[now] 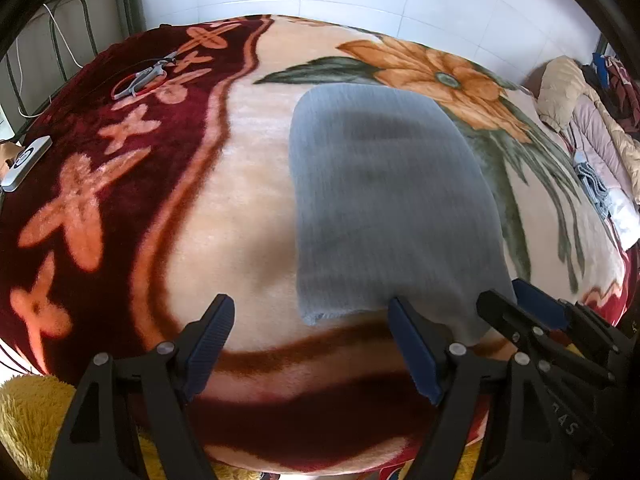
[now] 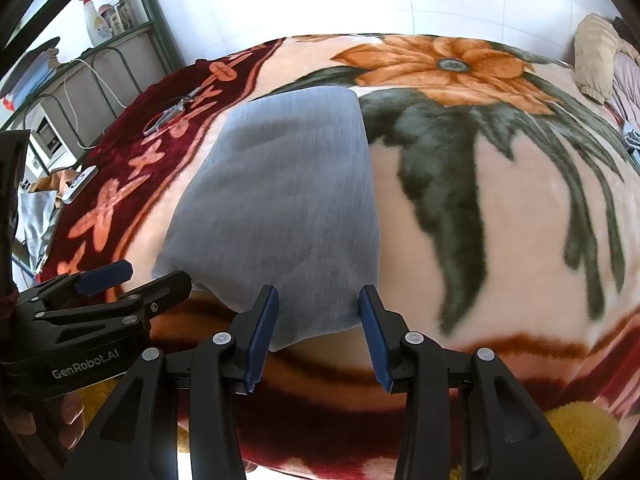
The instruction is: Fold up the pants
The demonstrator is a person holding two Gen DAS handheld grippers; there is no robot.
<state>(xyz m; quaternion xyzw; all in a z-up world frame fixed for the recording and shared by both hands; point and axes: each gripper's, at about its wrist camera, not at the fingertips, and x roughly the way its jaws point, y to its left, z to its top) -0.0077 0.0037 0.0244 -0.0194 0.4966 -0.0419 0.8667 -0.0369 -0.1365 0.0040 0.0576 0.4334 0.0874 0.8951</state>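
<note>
Grey pants (image 1: 384, 200), already doubled into a compact oblong, lie flat on a flower-print blanket (image 1: 248, 184) spread over a bed, filling the centre of the left wrist view and the centre-left of the right wrist view; the ribbed knit looks soft and thick, its long edges straight, its far end rounded, its near hem slightly uneven at one corner. The bundle appears to sit where both grippers can reach its near edge, which suggests a further fold or a final smoothing is the step in hand. The right gripper (image 2: 318, 320), at the bottom centre of its own view, stands half-spread astride the near right corner of the cloth, blue pads on either side but not visibly pinching it. The left gripper (image 1: 310, 340), low in its frame, gapes wide over bare blanket, its right-hand finger just at the hem, holding nothing. Well clear in the upper left of the left wrist view lie red-handled scissors (image 1: 140, 78) and a small white device (image 1: 26, 162); a pile of clothing (image 1: 592, 120) crowds the right edge
</note>
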